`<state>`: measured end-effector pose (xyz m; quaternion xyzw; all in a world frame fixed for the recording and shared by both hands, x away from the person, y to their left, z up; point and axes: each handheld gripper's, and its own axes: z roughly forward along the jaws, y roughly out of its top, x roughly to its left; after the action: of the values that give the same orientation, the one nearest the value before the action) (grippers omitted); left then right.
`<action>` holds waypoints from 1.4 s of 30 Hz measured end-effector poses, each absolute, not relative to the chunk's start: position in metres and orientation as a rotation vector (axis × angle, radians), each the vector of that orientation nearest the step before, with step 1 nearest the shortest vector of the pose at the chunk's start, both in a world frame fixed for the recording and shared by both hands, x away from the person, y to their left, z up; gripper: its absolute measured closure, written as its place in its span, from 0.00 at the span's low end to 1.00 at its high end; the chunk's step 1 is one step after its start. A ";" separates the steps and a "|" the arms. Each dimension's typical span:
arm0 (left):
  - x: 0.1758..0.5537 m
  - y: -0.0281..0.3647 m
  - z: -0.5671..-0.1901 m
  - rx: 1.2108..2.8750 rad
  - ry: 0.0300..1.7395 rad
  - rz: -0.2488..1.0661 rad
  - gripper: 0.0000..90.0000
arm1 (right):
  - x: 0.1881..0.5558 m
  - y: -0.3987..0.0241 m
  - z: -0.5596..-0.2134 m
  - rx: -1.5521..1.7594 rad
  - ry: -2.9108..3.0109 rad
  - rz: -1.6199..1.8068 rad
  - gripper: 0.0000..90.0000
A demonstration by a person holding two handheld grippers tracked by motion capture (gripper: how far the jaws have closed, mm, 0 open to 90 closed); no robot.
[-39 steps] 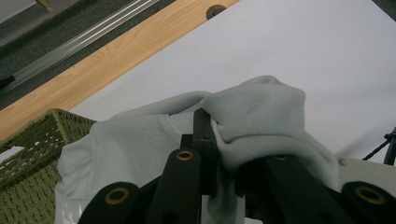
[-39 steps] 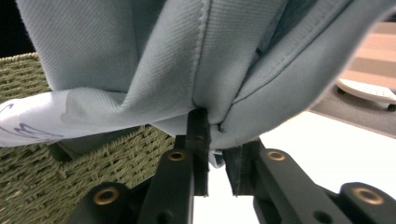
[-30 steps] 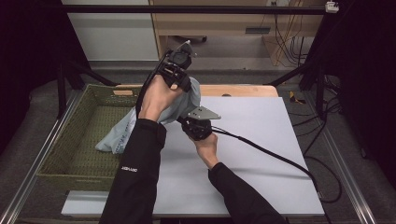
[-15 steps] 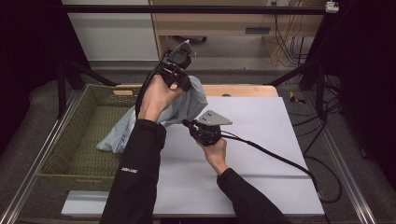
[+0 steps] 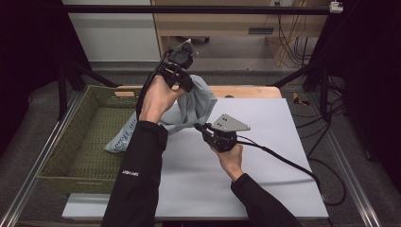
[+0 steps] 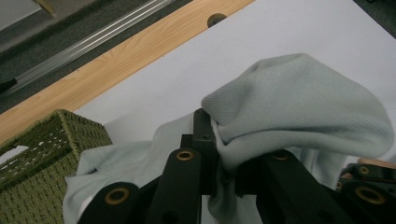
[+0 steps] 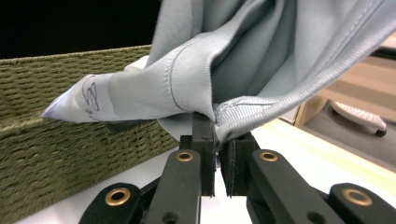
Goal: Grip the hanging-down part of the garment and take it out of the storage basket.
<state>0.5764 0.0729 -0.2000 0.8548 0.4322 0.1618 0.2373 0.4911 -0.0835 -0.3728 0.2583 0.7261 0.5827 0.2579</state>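
Your right tool (image 5: 202,128) slid toward 3 o'clock; both tools, left tool (image 5: 176,71) too, pinch the cloth (image 5: 196,101). Pull apart gently.

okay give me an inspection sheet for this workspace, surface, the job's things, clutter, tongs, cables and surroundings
Surface: white board on a wooden table, bare in front.
Job's things: pale blue garment lifted, trailing into the green woven basket at the left.
Clutter: nothing seen.
Tongs: left tongs raised, shut on the garment; right tongs lower, shut on its hem.
Cables: black cable runs from the right tongs off the right edge.
Surroundings: dark frame and curtains; wooden furniture and loose wires behind.
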 end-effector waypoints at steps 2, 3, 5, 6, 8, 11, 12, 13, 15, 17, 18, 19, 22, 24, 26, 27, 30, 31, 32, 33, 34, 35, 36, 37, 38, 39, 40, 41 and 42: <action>0.576 0.074 -0.200 2.344 1.185 0.443 0.90 | 0.487 -0.086 -0.370 0.688 1.970 1.582 0.95; 0.576 0.074 -0.200 2.344 1.187 0.444 0.90 | 0.485 -0.088 -0.368 0.687 1.962 1.580 0.95; 0.576 0.076 -0.200 2.343 1.191 0.441 0.90 | 0.482 -0.093 -0.363 0.684 1.944 1.588 0.95; 0.576 0.076 -0.200 2.341 1.192 0.441 0.90 | 0.480 -0.099 -0.357 0.698 1.943 1.606 0.95; 0.576 0.075 -0.200 2.343 1.194 0.444 0.90 | 0.479 -0.102 -0.355 0.699 1.946 1.605 0.95; 0.575 0.070 -0.200 2.352 1.177 0.441 0.90 | 0.474 -0.108 -0.351 0.687 1.944 1.597 0.95; 0.575 0.069 -0.201 2.356 1.175 0.443 0.90 | 0.472 -0.111 -0.350 0.679 1.939 1.595 0.95; 0.575 0.068 -0.201 2.362 1.174 0.443 0.90 | 0.470 -0.114 -0.348 0.671 1.935 1.591 0.95; 0.576 0.067 -0.202 2.365 1.178 0.436 0.90 | 0.464 -0.126 -0.343 0.678 1.917 1.596 0.95; 0.576 0.066 -0.203 2.368 1.173 0.430 0.90 | 0.463 -0.130 -0.342 0.685 1.914 1.600 0.95; 0.576 0.065 -0.203 2.370 1.174 0.427 0.90 | 0.461 -0.140 -0.341 0.688 1.911 1.602 0.95; 0.575 0.064 -0.204 2.374 1.167 0.418 0.90 | 0.461 -0.140 -0.341 0.688 1.911 1.602 0.95; 0.575 0.062 -0.204 2.375 1.157 0.414 0.90 | 0.455 -0.153 -0.338 0.694 1.908 1.592 0.95; 0.574 0.061 -0.205 2.376 1.154 0.402 0.90 | 0.453 -0.161 -0.336 0.699 1.901 1.589 0.95; 0.573 0.059 -0.206 2.378 1.144 0.402 0.90 | 0.452 -0.167 -0.333 0.703 1.884 1.588 0.95; 0.572 0.058 -0.206 2.379 1.141 0.404 0.90 | 0.452 -0.170 -0.332 0.708 1.872 1.591 0.95; 0.570 0.055 -0.205 2.377 1.133 0.398 0.90 | 0.452 -0.178 -0.326 0.726 1.845 1.592 0.95; 0.570 0.055 -0.205 2.377 1.133 0.398 0.90 | 0.452 -0.178 -0.326 0.726 1.845 1.592 0.95; 0.570 0.055 -0.204 2.379 1.128 0.400 0.90 | 0.451 -0.180 -0.324 0.725 1.829 1.587 0.95; 0.569 0.055 -0.204 2.377 1.128 0.398 0.90 | 0.451 -0.180 -0.324 0.725 1.829 1.587 0.95; 0.569 0.054 -0.204 2.378 1.127 0.396 0.90 | 0.451 -0.182 -0.323 0.729 1.826 1.581 0.95; 0.569 0.054 -0.204 2.378 1.125 0.396 0.90 | 0.451 -0.184 -0.321 0.740 1.814 1.579 0.95; 0.569 0.054 -0.204 2.374 1.126 0.395 0.90 | 0.451 -0.185 -0.320 0.746 1.803 1.579 0.95; 0.568 0.053 -0.205 2.376 1.122 0.392 0.90 | 0.451 -0.189 -0.317 0.747 1.792 1.562 0.95; 0.568 0.053 -0.205 2.374 1.121 0.393 0.90 | 0.451 -0.189 -0.317 0.747 1.792 1.562 0.95; 0.568 0.052 -0.205 2.373 1.121 0.391 0.90 | 0.450 -0.190 -0.315 0.753 1.778 1.556 0.95; 0.568 0.051 -0.205 2.377 1.118 0.389 0.90 | 0.450 -0.190 -0.315 0.753 1.778 1.556 0.95; 0.568 0.050 -0.205 2.375 1.116 0.388 0.90 | 0.450 -0.191 -0.312 0.763 1.757 1.558 0.95; 0.568 0.049 -0.205 2.373 1.112 0.388 0.90 | 0.450 -0.191 -0.312 0.763 1.757 1.558 0.95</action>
<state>0.5683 0.0494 -0.2054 0.8687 0.4070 0.1421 0.2438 0.4495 -0.1913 -0.3119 0.2918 0.6718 0.5956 0.3299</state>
